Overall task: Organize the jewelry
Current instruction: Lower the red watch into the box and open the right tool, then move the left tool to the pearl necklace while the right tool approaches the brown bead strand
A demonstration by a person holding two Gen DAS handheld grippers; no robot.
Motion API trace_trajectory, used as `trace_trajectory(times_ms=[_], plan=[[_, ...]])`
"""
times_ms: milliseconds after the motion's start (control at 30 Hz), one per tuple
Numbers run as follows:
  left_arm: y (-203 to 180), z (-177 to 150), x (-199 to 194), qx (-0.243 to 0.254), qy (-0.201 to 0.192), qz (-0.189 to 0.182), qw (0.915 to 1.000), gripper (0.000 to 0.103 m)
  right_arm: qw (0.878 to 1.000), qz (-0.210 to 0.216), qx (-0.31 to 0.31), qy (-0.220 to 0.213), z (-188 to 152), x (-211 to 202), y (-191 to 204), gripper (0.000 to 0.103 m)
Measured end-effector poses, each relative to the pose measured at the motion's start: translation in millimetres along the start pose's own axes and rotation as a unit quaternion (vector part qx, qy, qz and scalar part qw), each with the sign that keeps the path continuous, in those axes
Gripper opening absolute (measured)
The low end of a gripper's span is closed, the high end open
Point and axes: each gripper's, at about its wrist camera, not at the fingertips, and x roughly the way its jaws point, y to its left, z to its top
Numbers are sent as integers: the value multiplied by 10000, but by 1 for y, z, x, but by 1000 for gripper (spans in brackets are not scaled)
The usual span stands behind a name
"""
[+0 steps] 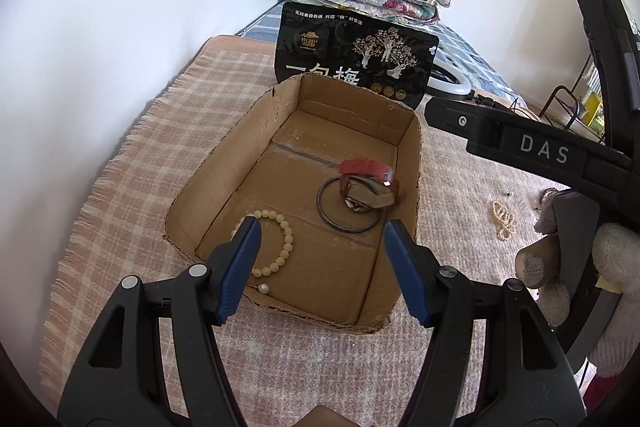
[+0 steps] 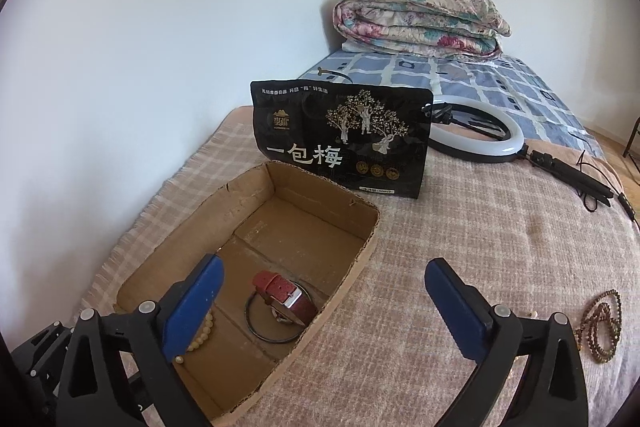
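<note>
An open cardboard box (image 1: 224, 163) (image 2: 360, 247) sits on a plaid blanket. Inside lie a cream bead bracelet (image 1: 280, 247) (image 2: 202, 335), a dark bangle (image 1: 332, 219) (image 2: 256, 327) and a red-strap watch (image 1: 368, 187) (image 2: 284, 295). My left gripper (image 1: 320, 255) is open and empty over the box's near end. My right gripper (image 2: 324, 303) is open and empty over the box's right wall; its body shows in the left wrist view (image 1: 544, 147). A small pearl strand (image 1: 503, 219) and a dark bead necklace (image 2: 604, 327) lie on the blanket right of the box.
A black snack bag (image 2: 340, 139) stands behind the box. A ring light (image 2: 476, 131) on a tripod lies to its right. A folded floral quilt (image 2: 420, 23) sits on a blue checked sheet by the white wall. A gloved hand (image 1: 612, 275) holds the right gripper.
</note>
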Motion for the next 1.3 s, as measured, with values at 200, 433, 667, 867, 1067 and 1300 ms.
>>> trace_trajectory(times_ms=[200, 433, 667, 867, 1067, 1300], plan=[[-12, 2, -4, 71, -39, -31, 10000, 66, 9999, -54, 127, -76, 0, -15, -15, 103], [-28, 5, -9, 180, -113, -94, 9997, 66, 9994, -281, 68, -177, -4, -39, -34, 103], [-49, 7, -11, 272, -130, -200, 9993, 66, 9979, -567, 153, -268, -12, -71, -72, 103], [-74, 8, -7, 411, -78, -321, 9986, 66, 9957, -640, 616, -251, -22, -98, -123, 103], [-98, 6, 0, 558, -6, -416, 9976, 66, 9904, -921, 993, -267, -35, -122, -180, 103], [-127, 2, 16, 723, 173, -494, 9960, 66, 9820, -1398, 1266, -129, -58, -132, -248, 103]])
